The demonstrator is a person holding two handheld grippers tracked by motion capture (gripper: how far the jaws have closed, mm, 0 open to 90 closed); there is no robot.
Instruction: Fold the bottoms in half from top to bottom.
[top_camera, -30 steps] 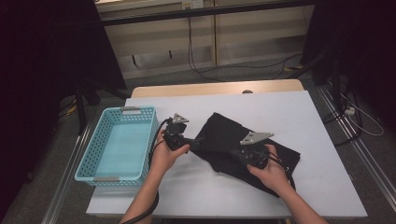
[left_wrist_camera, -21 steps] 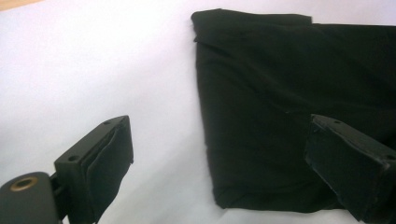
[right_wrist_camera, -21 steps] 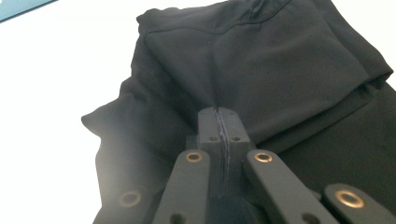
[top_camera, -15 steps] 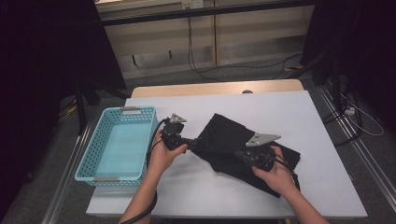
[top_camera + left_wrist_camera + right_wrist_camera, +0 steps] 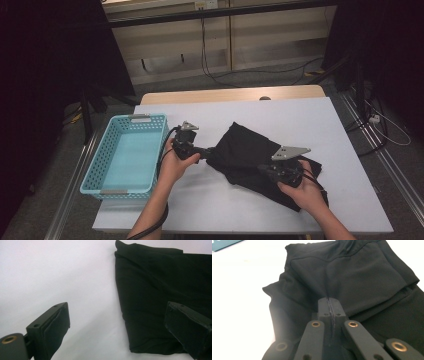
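My left gripper [image 5: 117, 332] gapes wide, astride the black garment [image 5: 255, 155]'s nine o'clock edge at table [image 5: 240, 210] centre. My right gripper [image 5: 329, 305] pinches a fold. Open table towards six o'clock.

Bare forearms showing no sleeves, left gripper [image 5: 202, 150] and right gripper [image 5: 267, 170] showing black jaws, brass-ringed screw holes, grey three-cornered plates, black cable trailing at near left
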